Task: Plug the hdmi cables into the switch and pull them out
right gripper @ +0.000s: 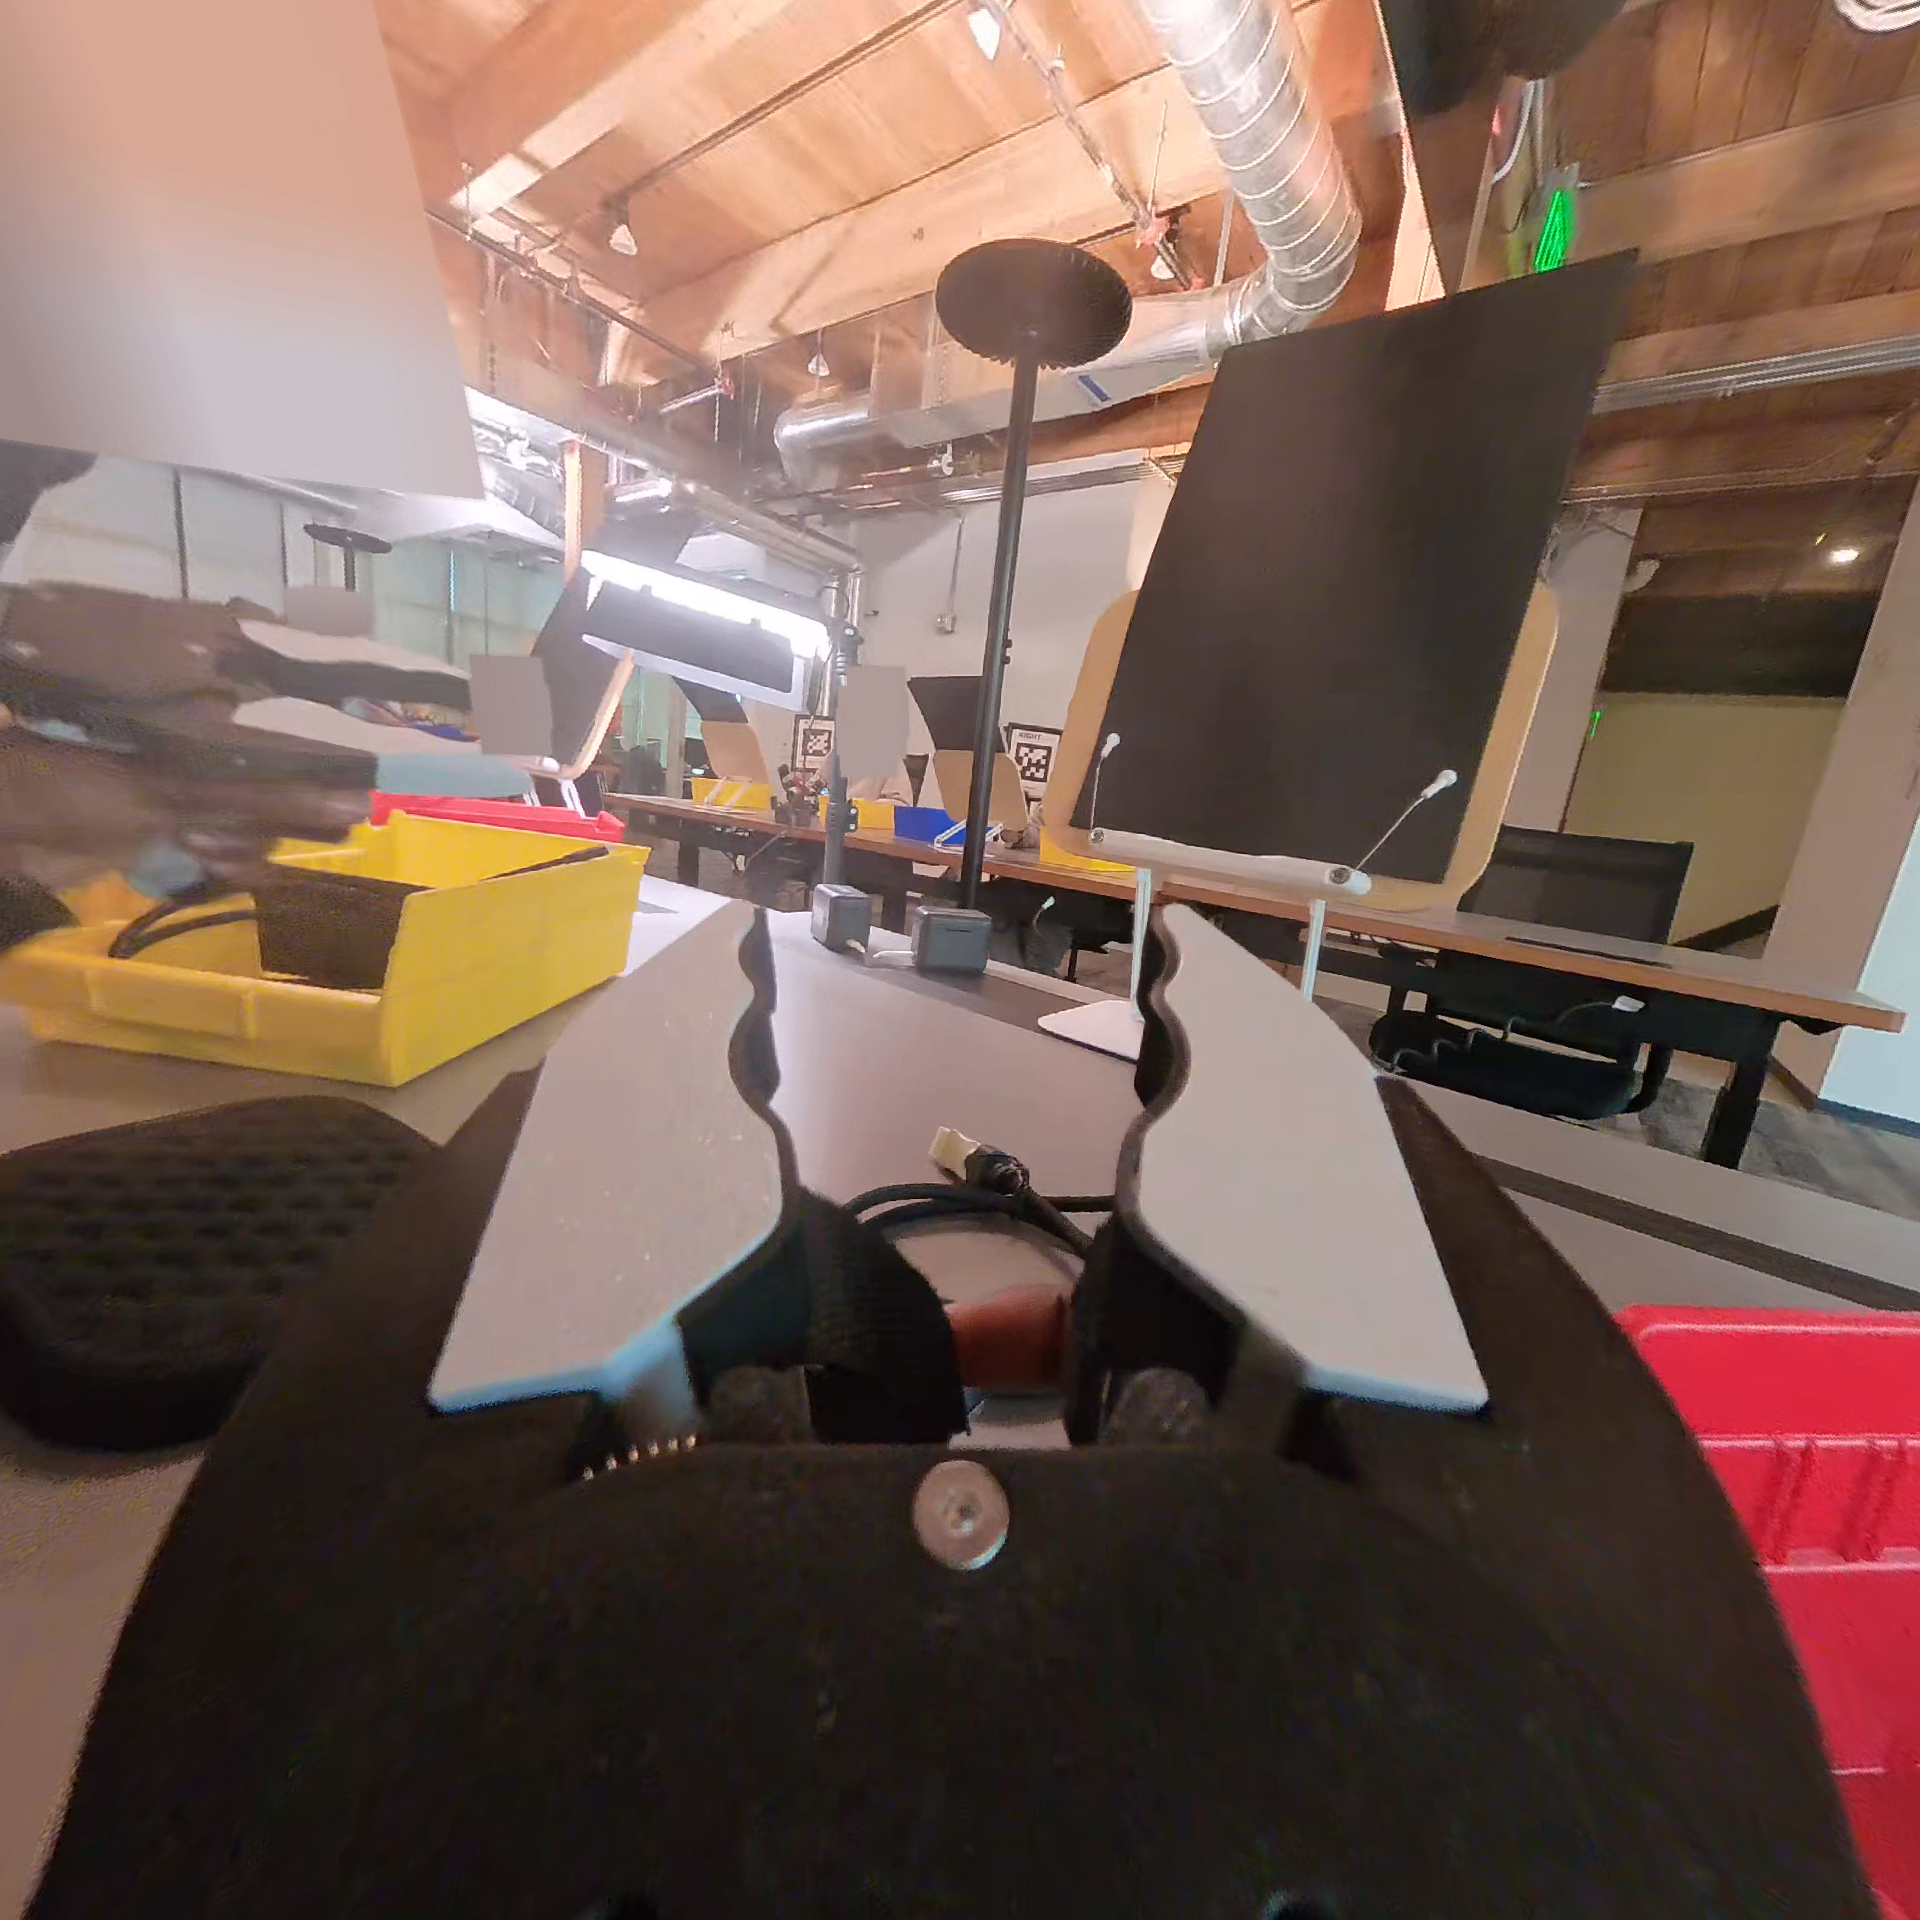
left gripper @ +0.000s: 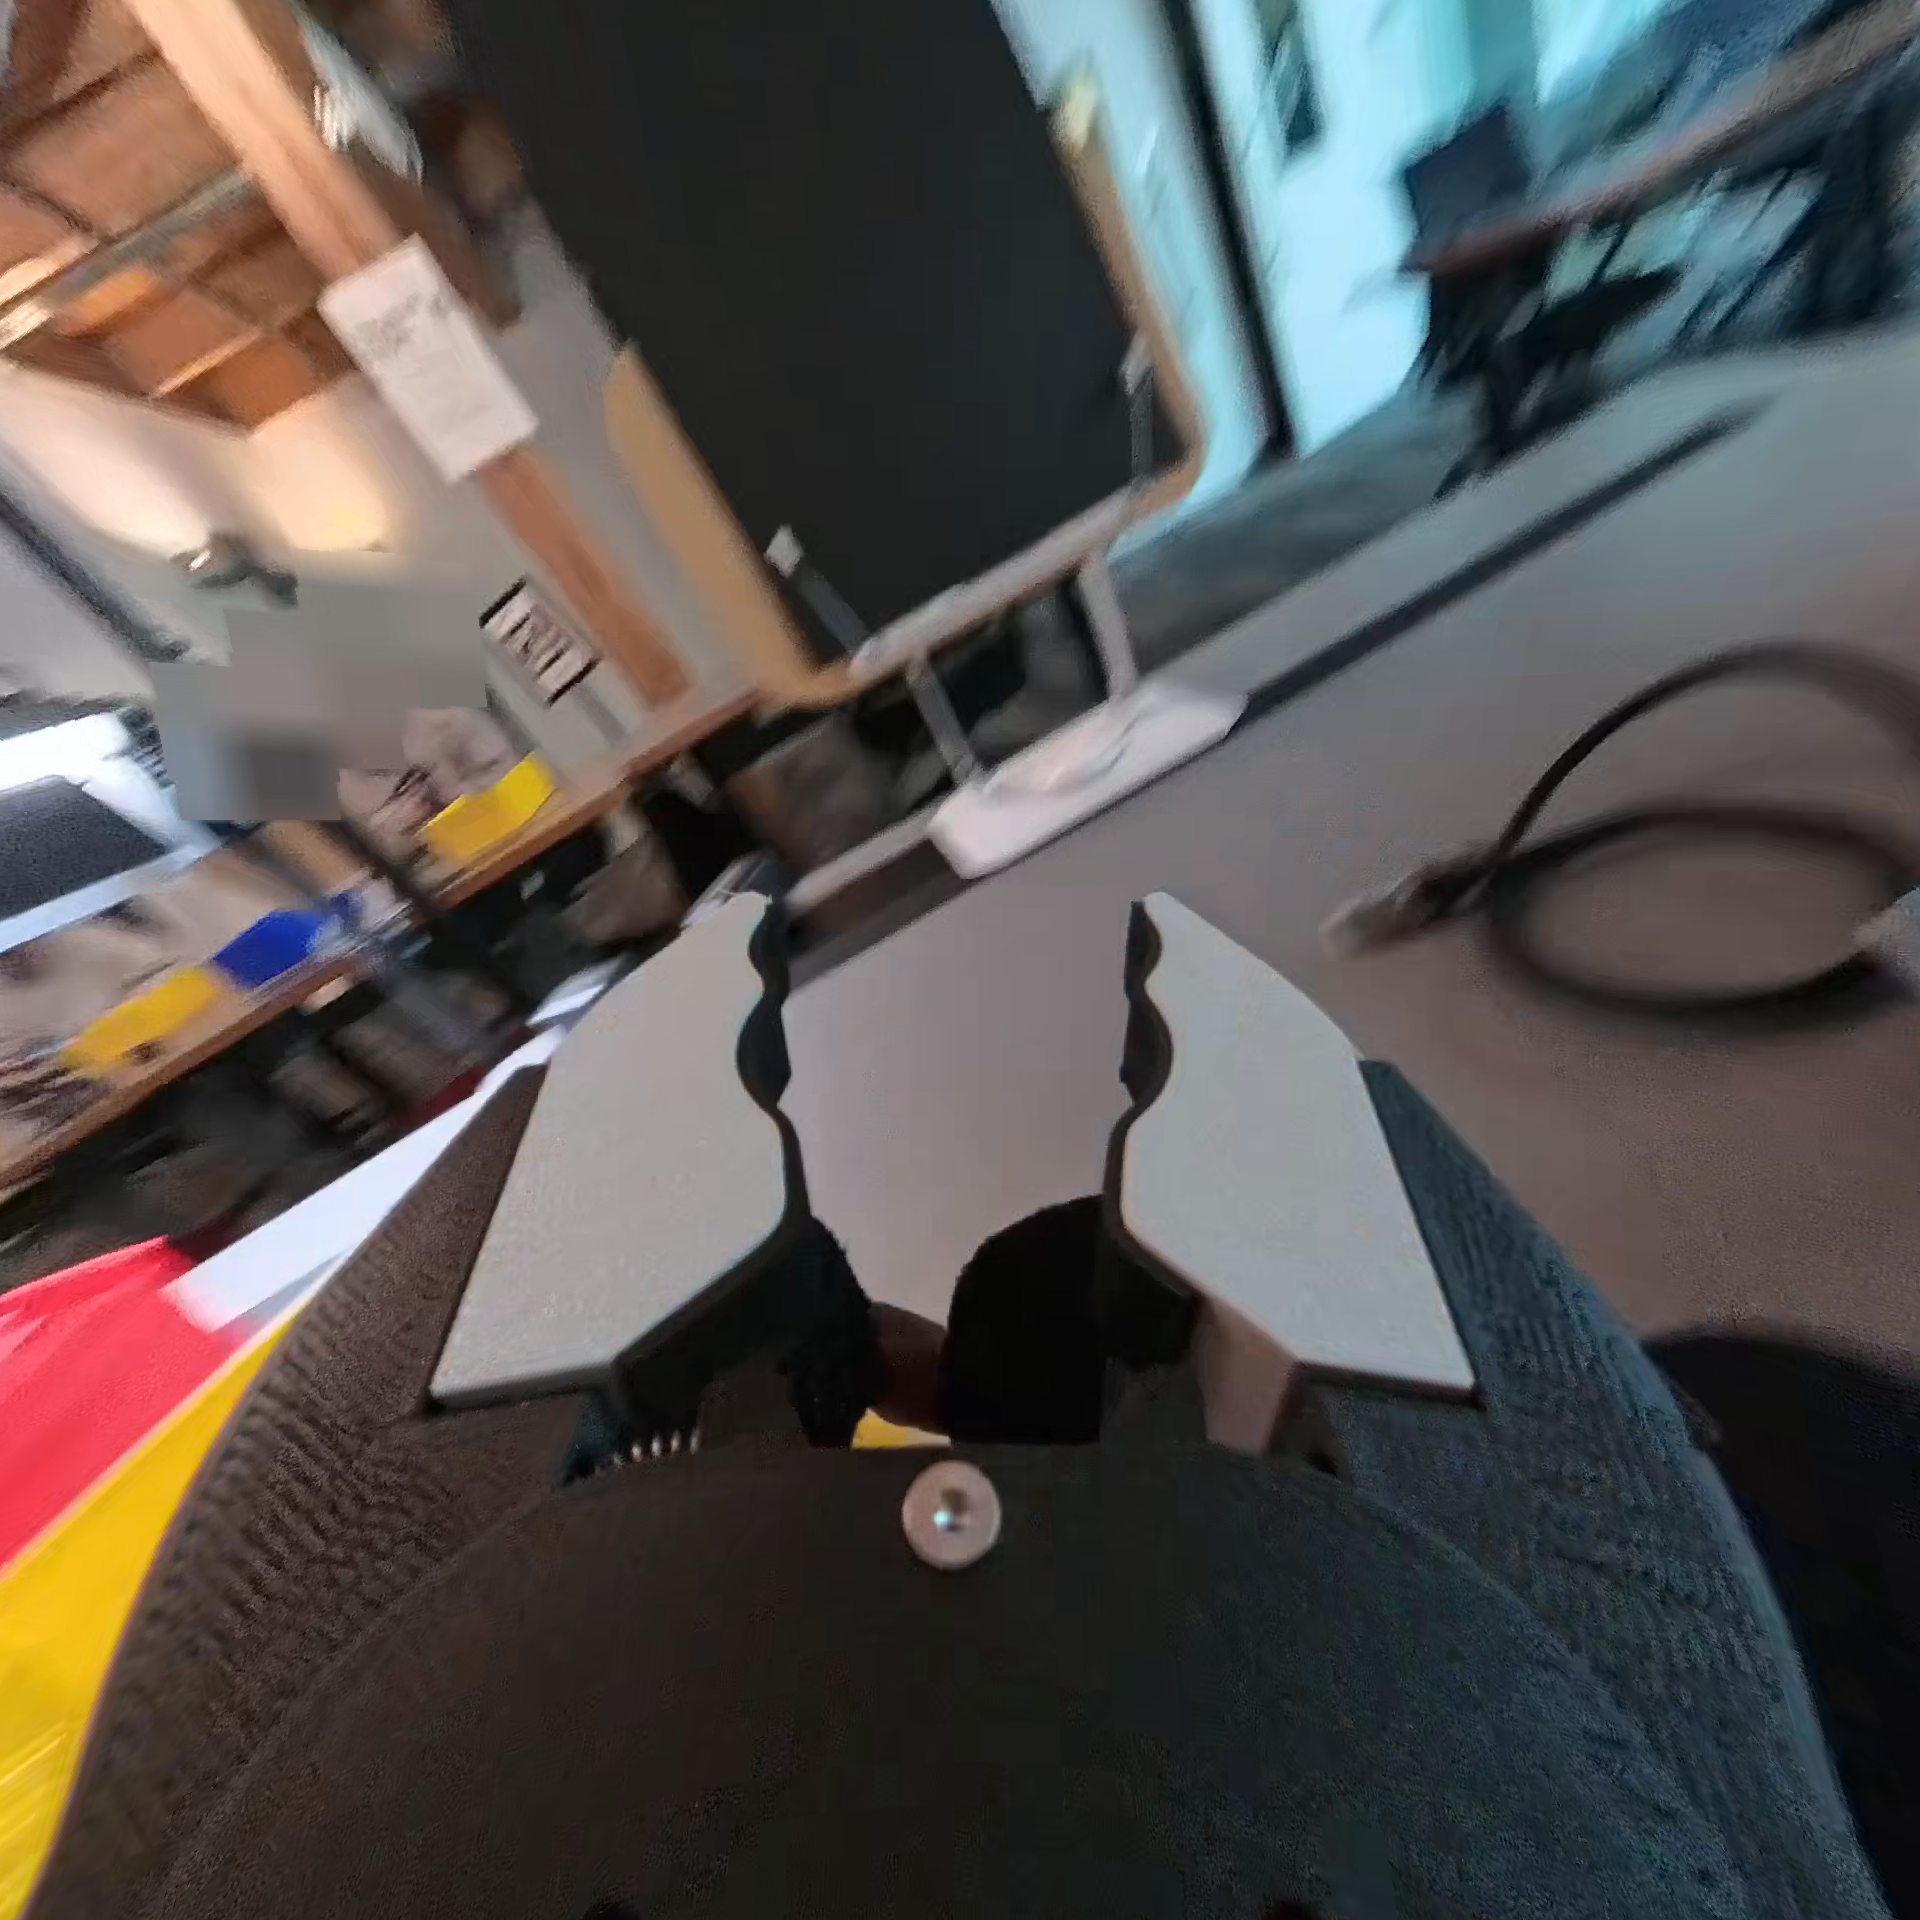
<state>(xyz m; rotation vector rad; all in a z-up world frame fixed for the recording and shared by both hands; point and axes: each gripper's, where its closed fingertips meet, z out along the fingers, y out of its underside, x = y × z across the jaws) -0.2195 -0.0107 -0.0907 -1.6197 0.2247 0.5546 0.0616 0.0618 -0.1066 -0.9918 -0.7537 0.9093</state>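
Grey tabletop [left gripper: 1351,831] fills the left wrist view, tilted and smeared by blur. My left gripper [left gripper: 956,914] has its fingers spread with nothing between them, only bare table showing in the gap. A black HDMI cable [left gripper: 1621,831] lies coiled on the table, off to the right of my fingertips and well apart from them, its pale plug end [left gripper: 1382,914] pointing toward the gripper. Beyond the cable stands a black board on a white stand [left gripper: 1091,758].

In the right wrist view my right gripper [right gripper: 956,935] is likewise spread and holds nothing. The cable [right gripper: 935,1205] lies on the table low between my fingers, near their roots (its plug [right gripper: 961,1148] is the light tip pointing away from me). Left of the cable sits a yellow bin [right gripper: 416,997] with a black thing inside it, which I cannot tell to be the switch. A red bin [right gripper: 1797,1507] lies right of the cable.
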